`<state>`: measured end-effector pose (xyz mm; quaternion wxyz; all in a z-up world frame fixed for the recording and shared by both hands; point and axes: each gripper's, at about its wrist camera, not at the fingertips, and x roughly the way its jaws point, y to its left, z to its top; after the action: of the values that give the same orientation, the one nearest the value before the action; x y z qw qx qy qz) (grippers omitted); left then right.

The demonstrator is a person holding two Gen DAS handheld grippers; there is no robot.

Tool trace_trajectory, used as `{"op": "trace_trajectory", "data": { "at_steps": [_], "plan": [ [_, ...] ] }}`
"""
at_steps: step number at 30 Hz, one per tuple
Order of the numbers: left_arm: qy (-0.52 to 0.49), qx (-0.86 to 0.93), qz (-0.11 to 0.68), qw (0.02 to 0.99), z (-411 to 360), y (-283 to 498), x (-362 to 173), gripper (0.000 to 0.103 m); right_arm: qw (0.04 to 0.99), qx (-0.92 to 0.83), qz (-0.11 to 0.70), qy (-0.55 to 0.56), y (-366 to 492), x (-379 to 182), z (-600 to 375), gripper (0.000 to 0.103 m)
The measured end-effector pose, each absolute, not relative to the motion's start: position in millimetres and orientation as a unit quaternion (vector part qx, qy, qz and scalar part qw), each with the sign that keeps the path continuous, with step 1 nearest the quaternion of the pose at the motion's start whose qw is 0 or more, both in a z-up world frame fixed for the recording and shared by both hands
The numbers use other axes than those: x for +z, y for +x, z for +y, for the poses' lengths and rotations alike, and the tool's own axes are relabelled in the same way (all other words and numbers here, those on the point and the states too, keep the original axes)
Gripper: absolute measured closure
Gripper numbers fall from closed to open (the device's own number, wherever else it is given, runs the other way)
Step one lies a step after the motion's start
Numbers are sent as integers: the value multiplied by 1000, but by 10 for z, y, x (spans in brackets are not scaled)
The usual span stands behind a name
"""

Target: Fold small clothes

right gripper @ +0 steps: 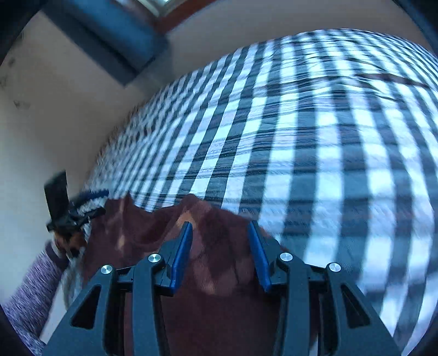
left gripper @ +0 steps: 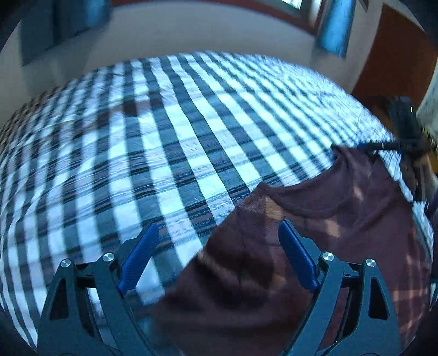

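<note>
A small maroon garment (left gripper: pixel 314 241) lies on a blue-and-white checked bedsheet (left gripper: pixel 164 137), at the lower right of the left wrist view. My left gripper (left gripper: pixel 219 230) is open above the garment's left edge, blue pads wide apart, holding nothing. In the right wrist view the same garment (right gripper: pixel 219 263) fills the lower middle. My right gripper (right gripper: pixel 219 228) is open over the garment's far edge. The other gripper (right gripper: pixel 68 216) shows at the left, at the garment's corner. Both views are motion-blurred.
The checked sheet (right gripper: pixel 301 123) covers the whole bed. A cream wall (left gripper: pixel 191 32) with dark blue curtains (left gripper: pixel 334 24) stands behind it. A wooden door (left gripper: pixel 397 54) is at the far right. A sleeve in purple knit (right gripper: pixel 30 284) shows at the lower left.
</note>
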<state>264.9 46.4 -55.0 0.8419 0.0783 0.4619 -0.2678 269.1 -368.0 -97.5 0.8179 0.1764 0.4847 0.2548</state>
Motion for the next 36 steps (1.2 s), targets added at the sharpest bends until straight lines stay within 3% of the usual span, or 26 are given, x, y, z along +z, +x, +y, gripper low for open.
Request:
{"op": "trace_trajectory", "data": {
  "at_steps": [3, 4, 5, 6, 7, 8, 19, 23, 27, 28, 29, 31, 36],
  "plan": [
    [93, -277, 483, 826, 387, 2767, -657, 21, 814, 260, 499, 146, 2824, -1015, -3524, 61],
    [108, -268, 484, 826, 363, 2761, -700, 36, 814, 262, 502, 131, 2835, -1014, -3469, 77],
    [124, -263, 481, 827, 327, 2748, -722, 43, 811, 269, 506, 113, 2814, -1015, -3410, 101],
    [131, -269, 475, 828, 309, 2722, -705, 61, 810, 272, 513, 83, 2777, -1018, -3305, 101],
    [132, -278, 469, 828, 273, 2682, -683, 72, 818, 263, 508, 62, 2731, -998, -3257, 101],
    [141, -264, 464, 834, 237, 2665, -667, 99, 825, 255, 500, 58, 2684, -955, -3246, 101],
    [126, -172, 465, 859, 125, 2758, -697, 96, 848, 198, 471, 142, 2507, -910, -3598, 100],
    [89, -164, 455, 871, 488, 2638, -464, 77, 866, 174, 434, 177, 2263, -607, -3939, 100],
    [60, -156, 447, 879, 762, 2244, -299, 68, 865, 186, 423, 197, 1747, -464, -4148, 99],
    [50, -161, 447, 878, 821, 2103, -269, 65, 864, 187, 424, 198, 1622, -461, -4180, 94],
    [44, -164, 445, 879, 877, 1939, -246, 60, 862, 189, 425, 200, 1456, -466, -4213, 76],
    [29, -169, 446, 879, 994, 1543, -219, 51, 860, 183, 430, 203, 1054, -516, -4264, 59],
    [-29, -195, 486, 851, 1207, 671, -321, 46, 847, 189, 450, 210, 248, -693, -4127, 59]
  ]
}}
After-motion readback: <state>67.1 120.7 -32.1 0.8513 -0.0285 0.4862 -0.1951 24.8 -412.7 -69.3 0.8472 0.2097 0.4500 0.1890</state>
